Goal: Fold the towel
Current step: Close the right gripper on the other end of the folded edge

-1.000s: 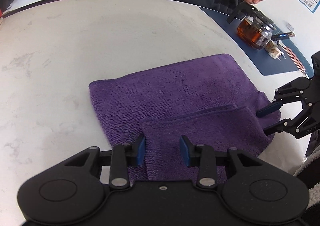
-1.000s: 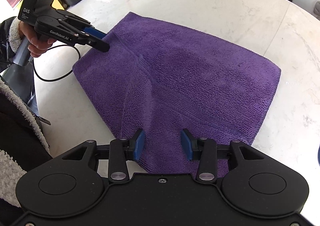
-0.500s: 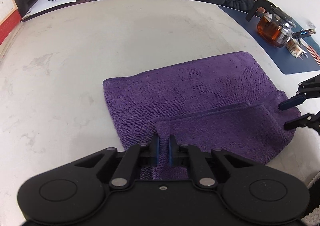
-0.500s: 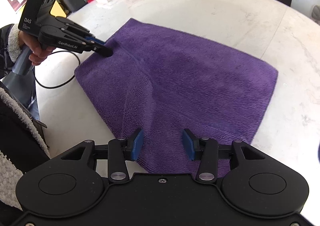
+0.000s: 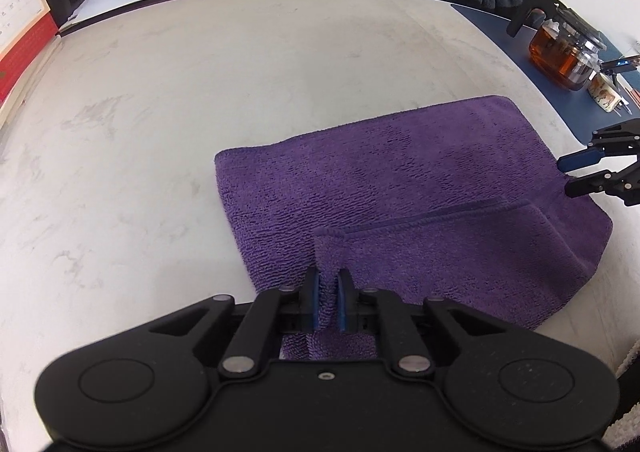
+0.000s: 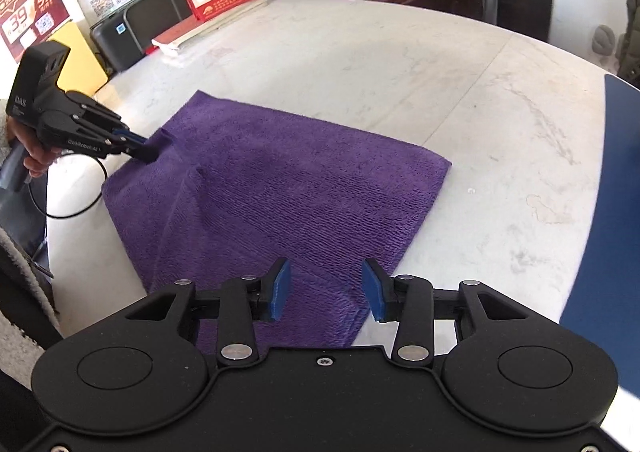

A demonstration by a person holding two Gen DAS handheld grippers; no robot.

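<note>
Purple towel (image 5: 400, 188) lies on the pale desk (image 5: 200, 92), lower right of centre in the left wrist view, already doubled: a hemmed upper layer covers the near part. Left tool (image 5: 327, 304) is clenched on the near-left corner of that upper layer; cloth is pinched up between its blue pads. Right tool (image 6: 326, 290) sits over the towel's near edge at bottom centre of its own view, jaws apart and closing a bit, cloth beneath them but pads not pressing on it as far as I can see.

Risks, as I judge them:
- Left tool holds only a small tuft (maybe one layer, can't tell). Lift now and the layers could peel apart, or the corner slip out.
- Right tool isn't gripping yet. If the left side moves alone, the fold goes skew and the towel drags across the desk.
- Right tool may close on both layers or miss the edge altogether, since it sits near the towel's corner w/ bare desk just right of it.

Containers: a glass teapot (image 5: 564, 56) at upper right of the left wrist view, on a blue mat (image 5: 532, 84), holds amber liquid (tea, prob.). It's well apart from the towel.
</note>
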